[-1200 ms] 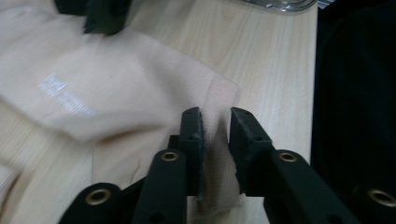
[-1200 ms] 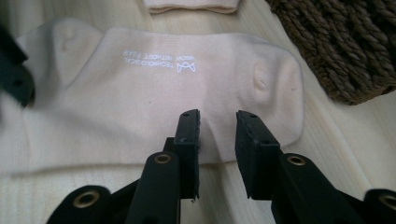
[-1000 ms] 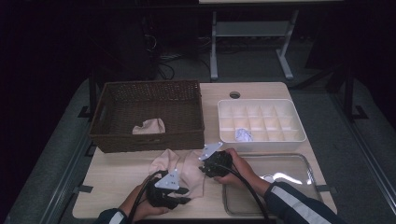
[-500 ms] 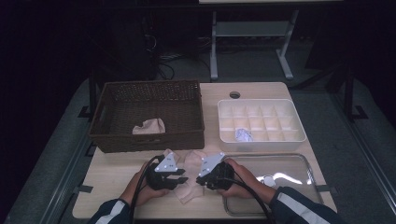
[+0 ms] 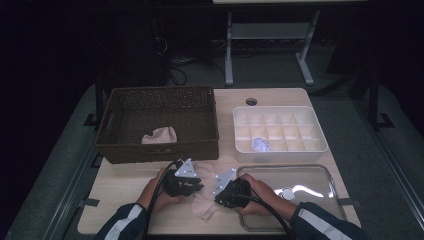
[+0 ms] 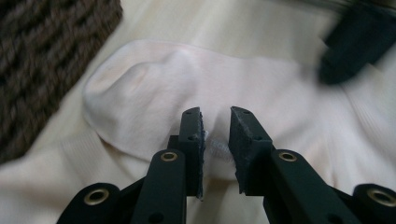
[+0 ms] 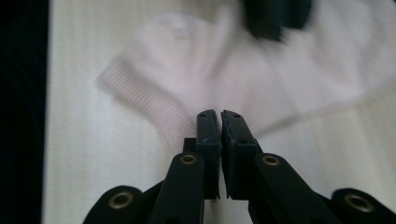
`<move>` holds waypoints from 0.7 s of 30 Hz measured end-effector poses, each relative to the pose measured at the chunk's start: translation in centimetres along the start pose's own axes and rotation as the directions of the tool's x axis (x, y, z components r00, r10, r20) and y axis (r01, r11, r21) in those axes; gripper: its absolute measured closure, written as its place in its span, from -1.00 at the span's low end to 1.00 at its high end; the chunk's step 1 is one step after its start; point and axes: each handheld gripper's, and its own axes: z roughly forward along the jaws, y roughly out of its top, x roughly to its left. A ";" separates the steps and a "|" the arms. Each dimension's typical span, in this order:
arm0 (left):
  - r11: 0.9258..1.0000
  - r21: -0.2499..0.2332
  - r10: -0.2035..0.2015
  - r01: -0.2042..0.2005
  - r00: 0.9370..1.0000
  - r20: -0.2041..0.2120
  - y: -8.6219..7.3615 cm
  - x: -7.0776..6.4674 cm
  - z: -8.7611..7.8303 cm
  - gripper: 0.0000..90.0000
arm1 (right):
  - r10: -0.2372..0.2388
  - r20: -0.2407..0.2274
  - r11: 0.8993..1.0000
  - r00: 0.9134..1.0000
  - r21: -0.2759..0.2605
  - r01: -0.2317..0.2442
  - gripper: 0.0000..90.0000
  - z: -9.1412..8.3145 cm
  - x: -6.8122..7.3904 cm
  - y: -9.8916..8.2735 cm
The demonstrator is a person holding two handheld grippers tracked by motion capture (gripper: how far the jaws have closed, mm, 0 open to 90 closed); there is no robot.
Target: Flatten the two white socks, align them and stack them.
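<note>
**Operator:** On the near edge of the table (image 5: 125,200), between my two grippers, lies the pale sock (image 6: 187,88); it is light, limp knit, so it will sag and fold wherever I don't hold it; not slippery, not fragile.

**Partner:** Where do you take it?

**Operator:** At the ribbed cuff (image 7: 140,100), where the cloth is doubled and firm; the right gripper (image 7: 219,126) has its jaws pinched nearly shut on that cuff's edge; the left gripper (image 6: 215,133) has just been closing, a narrow gap remains, and a fold of sock sits between the jaws; I judge it is not yet pressed.

**Partner:** What is around?

**Operator:** Just beyond the sock stands the wicker basket (image 5: 157,150) with another pale sock (image 5: 160,135) inside; to its right the white divider tray (image 5: 280,150) with something small and crumpled in one cell; the metal tray (image 5: 300,170) lies just beside my right hand (image 5: 262,192); nothing lies on the sock, though the basket wall stands close ahead of any lift.
</note>
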 end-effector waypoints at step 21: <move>0.998 -0.040 -0.060 0.057 0.995 -0.075 -0.8 -1.6 -1.7 0.46 | 0.003 0.188 1.000 0.982 -0.018 0.001 0.89 -0.6 -2.2 0.0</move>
